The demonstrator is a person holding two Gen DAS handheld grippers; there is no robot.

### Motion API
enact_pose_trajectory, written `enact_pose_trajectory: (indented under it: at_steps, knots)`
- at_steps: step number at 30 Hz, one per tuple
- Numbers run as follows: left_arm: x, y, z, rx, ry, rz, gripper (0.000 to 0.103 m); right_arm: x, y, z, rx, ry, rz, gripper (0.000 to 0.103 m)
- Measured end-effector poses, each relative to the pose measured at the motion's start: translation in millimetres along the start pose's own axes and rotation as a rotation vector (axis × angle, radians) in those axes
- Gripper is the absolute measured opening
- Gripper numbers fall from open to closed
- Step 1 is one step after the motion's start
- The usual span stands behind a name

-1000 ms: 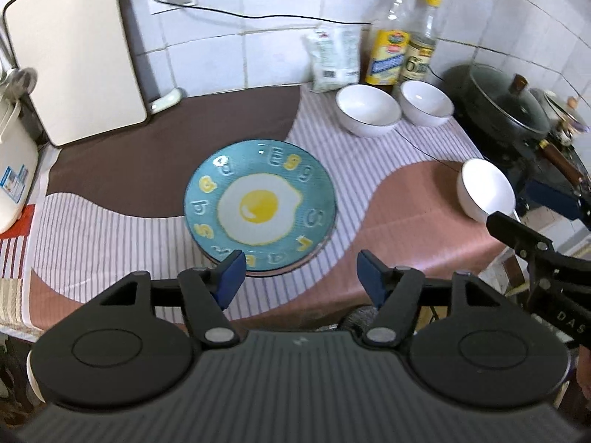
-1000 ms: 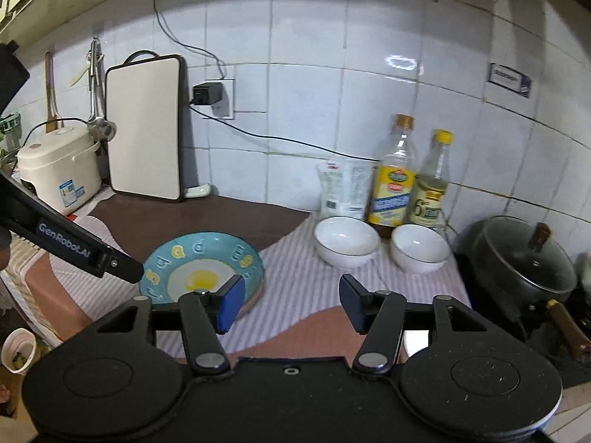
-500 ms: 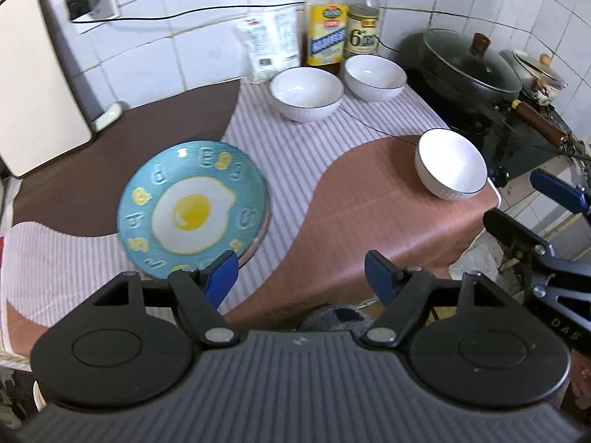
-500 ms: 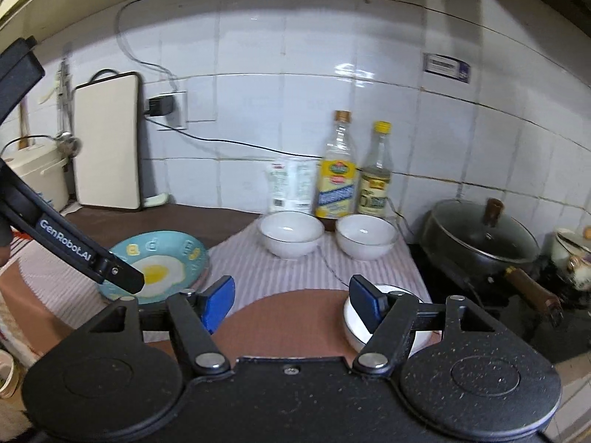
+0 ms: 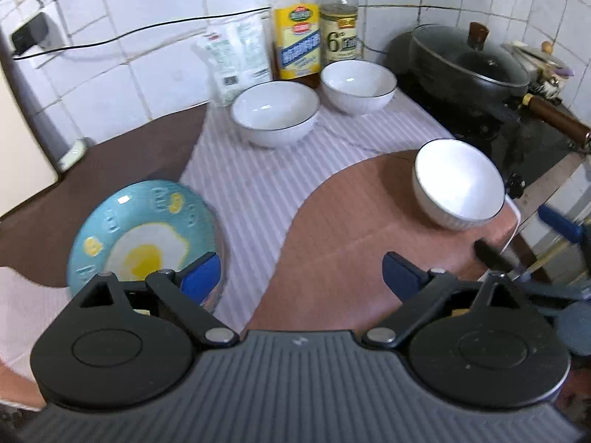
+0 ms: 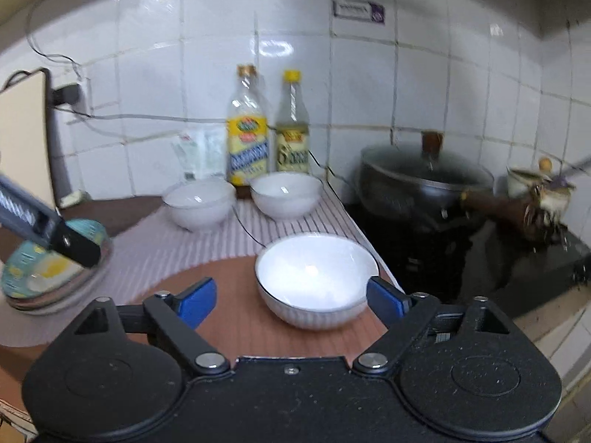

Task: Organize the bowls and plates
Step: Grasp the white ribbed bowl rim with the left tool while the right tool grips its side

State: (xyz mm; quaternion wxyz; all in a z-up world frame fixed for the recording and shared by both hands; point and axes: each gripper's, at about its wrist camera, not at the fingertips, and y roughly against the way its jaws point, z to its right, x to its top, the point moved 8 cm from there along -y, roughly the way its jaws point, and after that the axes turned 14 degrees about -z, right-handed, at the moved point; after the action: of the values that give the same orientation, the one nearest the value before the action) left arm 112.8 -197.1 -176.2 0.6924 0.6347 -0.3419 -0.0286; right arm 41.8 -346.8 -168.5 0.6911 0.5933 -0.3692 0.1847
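A teal plate with a fried-egg picture (image 5: 147,236) lies on top of a stack at the counter's left; the plate (image 6: 44,265) also shows in the right wrist view. Two white bowls (image 5: 275,112) (image 5: 357,86) stand at the back by the bottles. A third white bowl (image 5: 458,188) (image 6: 316,277) sits near the counter's right edge. My left gripper (image 5: 301,277) hovers above the counter with its jaws opening and nothing between them. My right gripper (image 6: 291,297) is just in front of the third bowl, jaws opening, the bowl partly between the blue pads but not pressed.
Two bottles (image 5: 297,40) (image 5: 339,31) and a white packet (image 5: 236,59) stand against the tiled wall. A lidded black pot (image 5: 469,59) sits on the stove at the right. A cutting board (image 6: 22,140) leans on the wall at left. A cable (image 5: 147,33) runs along the wall.
Both grippers have spread their jaws wider and dropped lower. Both views have swung right, so the plate has slid left and the third bowl now sits right at the right gripper's pads.
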Motion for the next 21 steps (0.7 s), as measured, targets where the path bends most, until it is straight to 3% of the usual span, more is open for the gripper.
enact_pose_trajectory:
  at_steps: [5, 11, 21]
  knots:
    - [18, -21, 19, -0.062, -0.003, 0.019, 0.095, -9, -33, 5, -0.030, 0.020, -0.008, 0.096]
    - [40, -50, 55, -0.209, -0.028, 0.016, 0.095, -22, -68, 14, -0.005, -0.021, -0.055, 0.098]
    - [61, -103, 89, -0.309, -0.009, -0.029, 0.090, -15, -91, 14, -0.009, 0.020, 0.040, 0.098]
